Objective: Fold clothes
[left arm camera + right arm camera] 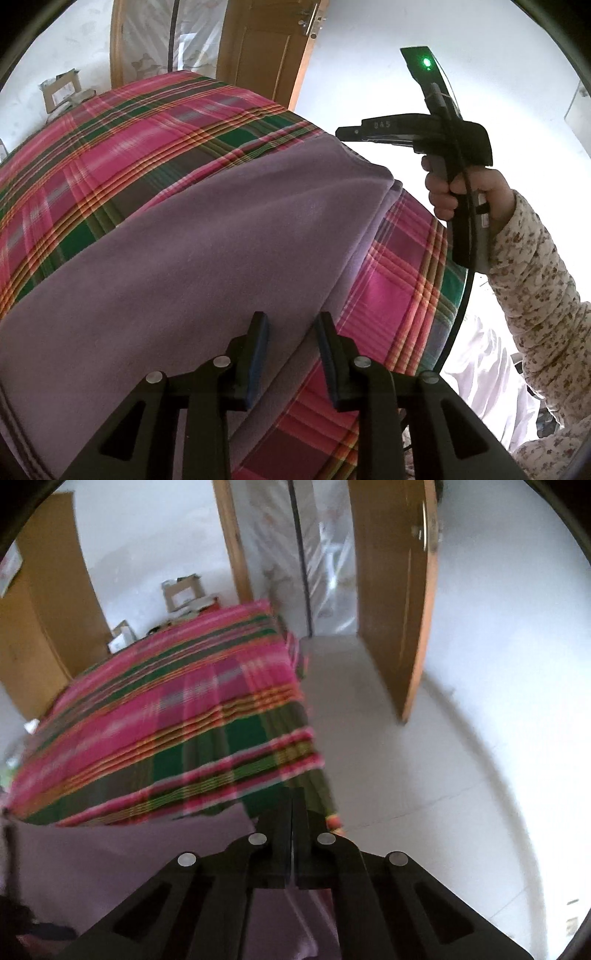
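Left-wrist view: the left gripper (291, 325) hangs low over the near right edge of the purple garment (207, 236), its jaws about half open and empty; the cloth's edge passes beneath the gap between them. The garment lies flat on the plaid bedspread (122, 136), toward the bed's near right side, its long axis running from the near left toward the far right corner of the bed, where a folded corner shows a second layer beneath. The right gripper (345, 132), held in the person's hand (454, 188), stands in the air off the bed's right edge, beyond that corner, well apart from the cloth. Right-wrist view: its fingers meet with nothing between them. The left gripper is therefore judged the nearer for the coming grasp. The fabric looks soft, matte and nearly smooth, with few creases.
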The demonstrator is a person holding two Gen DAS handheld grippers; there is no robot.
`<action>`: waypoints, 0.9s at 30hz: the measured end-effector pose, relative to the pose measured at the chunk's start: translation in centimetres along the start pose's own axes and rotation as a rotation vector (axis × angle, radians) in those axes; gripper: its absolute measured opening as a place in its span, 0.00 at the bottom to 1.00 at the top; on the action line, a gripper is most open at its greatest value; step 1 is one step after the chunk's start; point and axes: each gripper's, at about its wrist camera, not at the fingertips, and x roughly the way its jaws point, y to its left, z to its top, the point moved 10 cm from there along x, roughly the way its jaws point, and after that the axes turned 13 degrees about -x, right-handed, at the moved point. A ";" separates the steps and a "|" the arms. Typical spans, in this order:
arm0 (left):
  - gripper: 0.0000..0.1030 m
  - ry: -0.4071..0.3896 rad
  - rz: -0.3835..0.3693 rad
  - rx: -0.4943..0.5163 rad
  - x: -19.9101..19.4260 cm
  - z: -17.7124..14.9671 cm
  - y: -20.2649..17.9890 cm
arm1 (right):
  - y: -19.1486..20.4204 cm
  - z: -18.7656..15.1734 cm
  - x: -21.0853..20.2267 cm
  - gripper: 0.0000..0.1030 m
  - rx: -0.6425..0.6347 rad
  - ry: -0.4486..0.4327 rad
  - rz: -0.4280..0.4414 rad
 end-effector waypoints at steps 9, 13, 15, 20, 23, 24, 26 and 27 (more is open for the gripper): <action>0.28 -0.002 -0.006 -0.002 0.0 -0.1 0.0 | -0.4 -1.7 -2.6 0.21 0.093 -0.056 0.099; 0.28 -0.002 -0.006 0.000 -0.1 -0.1 0.0 | -1.6 -3.7 -4.8 0.29 0.171 -0.089 0.102; 0.28 -0.002 -0.007 -0.001 -0.1 -0.1 0.0 | -2.0 -5.0 -5.6 0.34 0.221 -0.100 0.106; 0.28 -0.002 -0.003 0.001 -0.2 -0.2 -0.2 | -1.7 -6.9 -6.0 0.43 0.286 -0.101 0.141; 0.28 -0.002 0.000 0.003 -0.2 -0.3 -0.3 | -1.2 -7.2 -5.8 0.43 0.274 -0.091 0.126; 0.28 -0.002 0.002 0.004 -0.2 -0.4 -0.3 | -1.0 -7.2 -5.8 0.44 0.270 -0.088 0.116; 0.28 -0.003 0.006 0.007 -0.2 -0.5 -0.4 | -0.6 -7.2 -5.7 0.44 0.257 -0.083 0.100; 0.28 -0.004 0.009 0.011 -0.1 -0.5 -0.4 | -0.5 -7.1 -5.6 0.44 0.258 -0.083 0.093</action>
